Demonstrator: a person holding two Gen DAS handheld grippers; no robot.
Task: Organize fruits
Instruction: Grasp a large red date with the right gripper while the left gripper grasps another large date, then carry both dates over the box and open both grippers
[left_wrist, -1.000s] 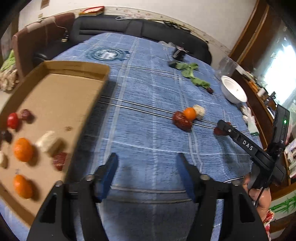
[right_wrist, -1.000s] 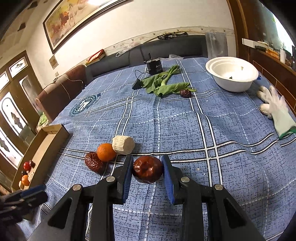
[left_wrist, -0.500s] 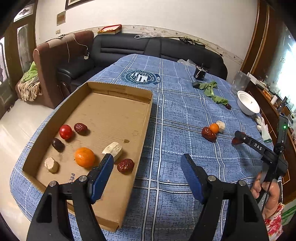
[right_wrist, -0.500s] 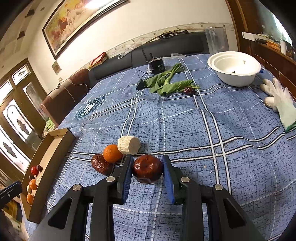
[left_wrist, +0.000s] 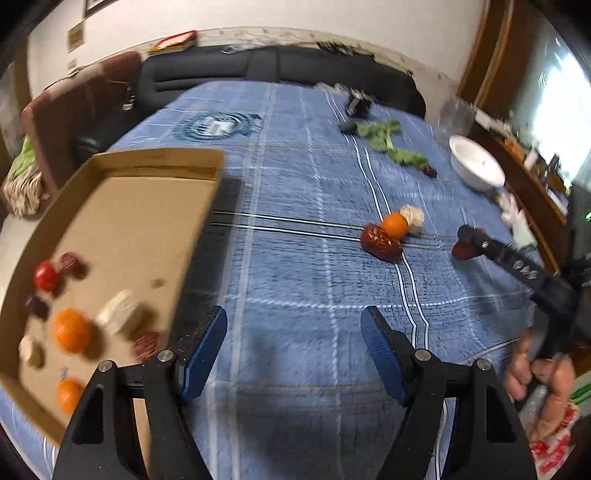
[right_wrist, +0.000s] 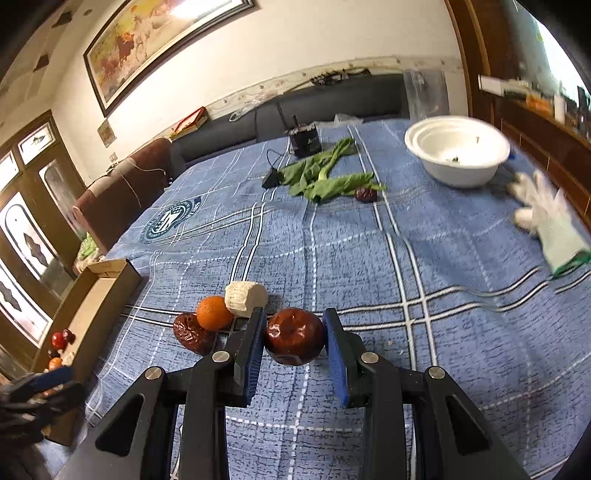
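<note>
My right gripper (right_wrist: 295, 338) is shut on a dark red wrinkled fruit (right_wrist: 294, 336) and holds it just above the blue cloth; it shows from the side in the left wrist view (left_wrist: 466, 246). Left of it lie an orange (right_wrist: 214, 313), a wrinkled red date (right_wrist: 192, 334) and a pale chunk (right_wrist: 245, 298). My left gripper (left_wrist: 293, 341) is open and empty over the cloth, beside the right wall of a cardboard tray (left_wrist: 155, 162). The tray holds several fruits, among them an orange (left_wrist: 72, 336) and a red tomato (left_wrist: 46, 276).
A white bowl (right_wrist: 458, 155) stands at the far right. Green leaves (right_wrist: 325, 177) with a small dark date (right_wrist: 365, 194) lie at the back. A white glove (right_wrist: 550, 218) lies at the right edge. A black device (right_wrist: 304, 138) stands at the far side.
The left gripper has swung and dropped back closer to the tray's right side after a wider, higher view. The right gripper holds the red fruit as before and has moved little.
</note>
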